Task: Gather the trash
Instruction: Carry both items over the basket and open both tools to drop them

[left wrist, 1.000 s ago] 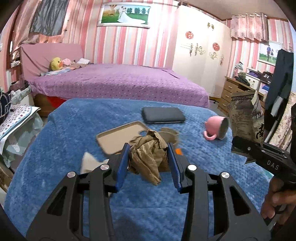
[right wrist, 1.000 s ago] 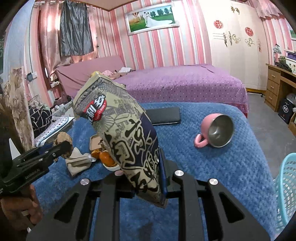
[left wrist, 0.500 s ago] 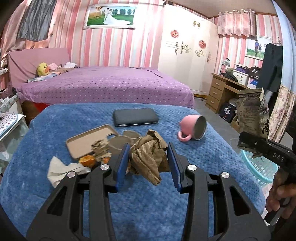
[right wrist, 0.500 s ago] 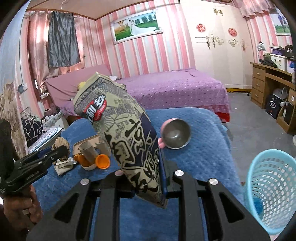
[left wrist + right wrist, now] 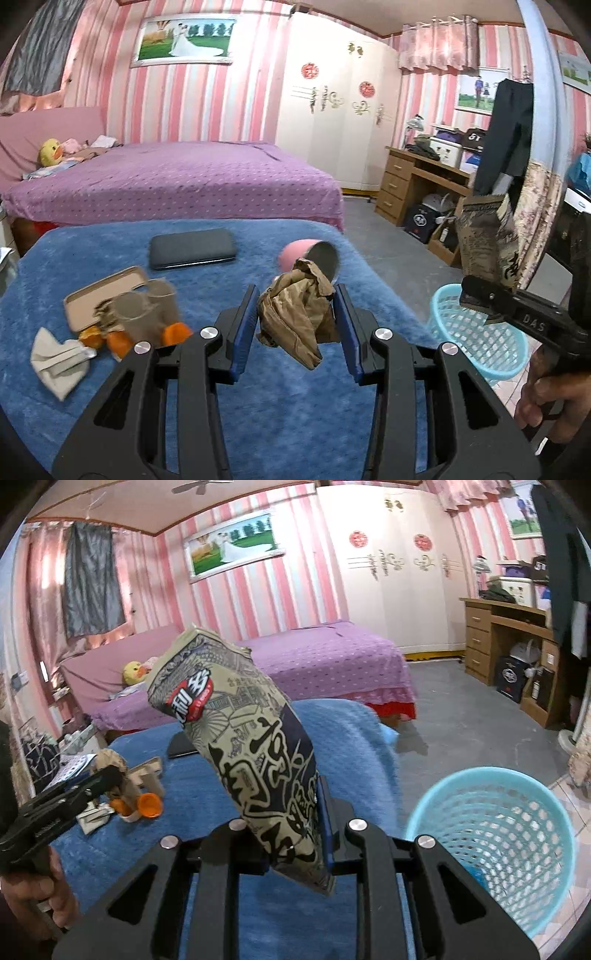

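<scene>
Blue blanket point(image 5: 280, 413): two paper cups point(image 5: 146, 312)

A dark phone point(image 5: 192, 248) is lying on the blue blanket point(image 5: 258, 406); a pink mug point(image 5: 308, 256) is resting tipped beside the phone.

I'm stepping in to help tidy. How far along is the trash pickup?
Nothing is clearly binned yet. In hand: crumpled brown paper in the left gripper, a snack bag in the right gripper, near the blue basket. Left: tissue, paper cups, orange peel.
</scene>
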`<state>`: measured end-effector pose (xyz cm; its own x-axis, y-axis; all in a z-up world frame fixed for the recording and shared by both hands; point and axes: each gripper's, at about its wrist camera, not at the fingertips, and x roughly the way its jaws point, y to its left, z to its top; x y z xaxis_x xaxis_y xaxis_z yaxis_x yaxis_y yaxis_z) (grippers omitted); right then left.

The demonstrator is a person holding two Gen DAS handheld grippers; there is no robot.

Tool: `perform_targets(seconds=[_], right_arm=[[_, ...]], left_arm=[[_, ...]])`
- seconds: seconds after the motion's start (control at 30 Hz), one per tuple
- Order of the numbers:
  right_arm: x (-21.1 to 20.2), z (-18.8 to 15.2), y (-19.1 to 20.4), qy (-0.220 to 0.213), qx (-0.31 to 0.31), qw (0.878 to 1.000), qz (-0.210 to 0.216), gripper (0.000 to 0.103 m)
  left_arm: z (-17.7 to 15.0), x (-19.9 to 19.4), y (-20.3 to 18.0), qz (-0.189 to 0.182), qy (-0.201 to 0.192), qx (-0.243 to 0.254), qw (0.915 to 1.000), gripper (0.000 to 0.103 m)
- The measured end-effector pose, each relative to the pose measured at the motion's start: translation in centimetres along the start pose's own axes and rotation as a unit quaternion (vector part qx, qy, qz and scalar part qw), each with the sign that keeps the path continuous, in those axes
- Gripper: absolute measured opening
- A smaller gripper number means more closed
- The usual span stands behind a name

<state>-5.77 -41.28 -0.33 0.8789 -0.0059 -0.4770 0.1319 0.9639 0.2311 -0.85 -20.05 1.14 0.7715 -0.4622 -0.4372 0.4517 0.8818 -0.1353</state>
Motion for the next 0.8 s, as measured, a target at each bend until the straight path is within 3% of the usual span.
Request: perform_targets(seconds=[0.43, 0.8], right_arm=[[-1.7, -0.1, -9.0, -0.006, 0.062, 0.995, -0.074, 0.020], [-1.5, 0.0, -10.9, -0.002, 0.079, 0.993, -0.085, 0.020]], left_arm=[[-0.5, 1.7, -4.8, -0.039, 0.009, 0.016, 0.9991, 0.040], [-0.8, 2.4, -6.0, -0.049, 0.015, 0.023, 0.9984, 0.040]])
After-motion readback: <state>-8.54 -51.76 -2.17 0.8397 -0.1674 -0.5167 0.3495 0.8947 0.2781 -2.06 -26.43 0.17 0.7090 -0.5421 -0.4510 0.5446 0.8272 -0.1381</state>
